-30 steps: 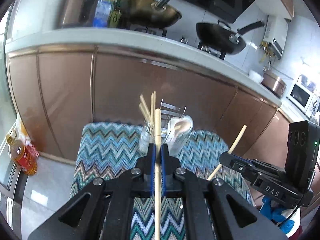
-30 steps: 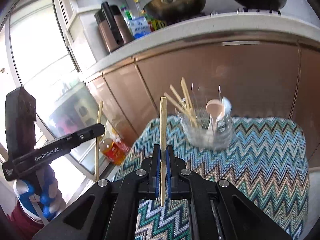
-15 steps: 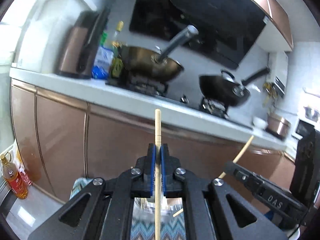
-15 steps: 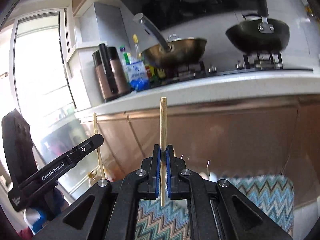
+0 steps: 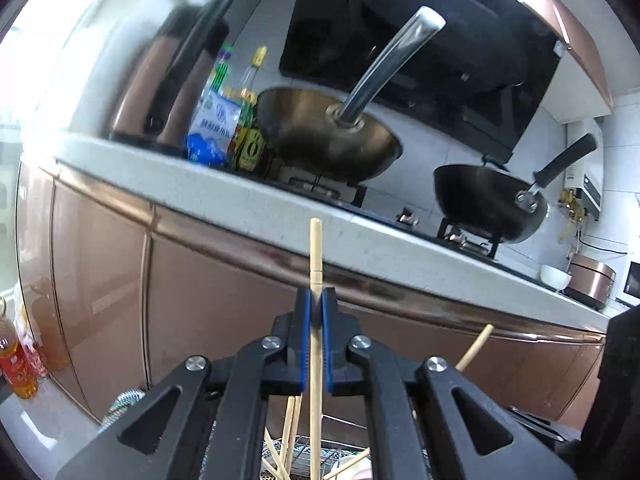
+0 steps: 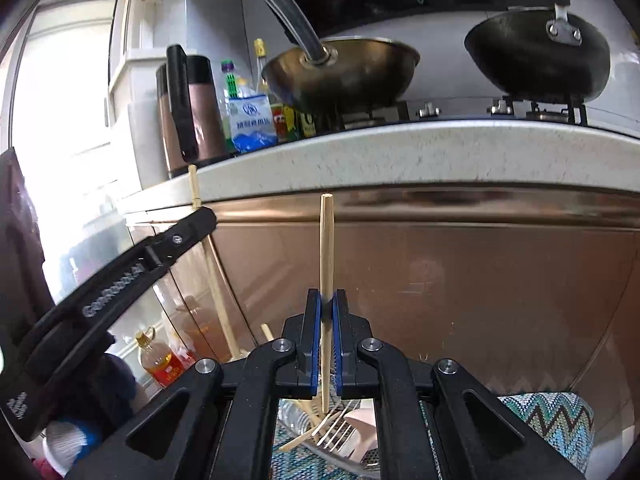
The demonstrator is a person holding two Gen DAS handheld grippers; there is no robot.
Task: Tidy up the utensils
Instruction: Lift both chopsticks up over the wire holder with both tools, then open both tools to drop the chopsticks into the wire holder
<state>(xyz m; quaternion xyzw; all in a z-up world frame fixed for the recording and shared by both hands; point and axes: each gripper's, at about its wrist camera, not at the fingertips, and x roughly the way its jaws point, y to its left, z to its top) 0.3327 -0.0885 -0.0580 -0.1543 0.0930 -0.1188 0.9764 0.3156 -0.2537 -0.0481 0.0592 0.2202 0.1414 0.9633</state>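
Observation:
My left gripper (image 5: 315,312) is shut on a wooden chopstick (image 5: 315,256) held upright; its lower end hangs just above the utensil holder (image 5: 304,462), where several chopsticks stand. My right gripper (image 6: 326,314) is shut on a second wooden chopstick (image 6: 326,240), also upright, with its lower tip over the glass holder (image 6: 320,432) that holds chopsticks, a fork and a pink spoon. The left gripper (image 6: 120,276) with its chopstick shows at the left of the right wrist view. The right chopstick's end (image 5: 476,346) shows in the left wrist view.
The holder stands on a zigzag-patterned cloth (image 6: 556,416). Behind are brown cabinet doors (image 6: 460,280) under a speckled counter edge (image 6: 400,156) with two woks (image 5: 328,136), bottles and a salt bag. An oil bottle (image 6: 158,362) stands on the floor at left.
Both grippers have moved forward over the holder and tilted up; the cloth and holder have slid to the bottom of both views. Both chopsticks stay gripped.

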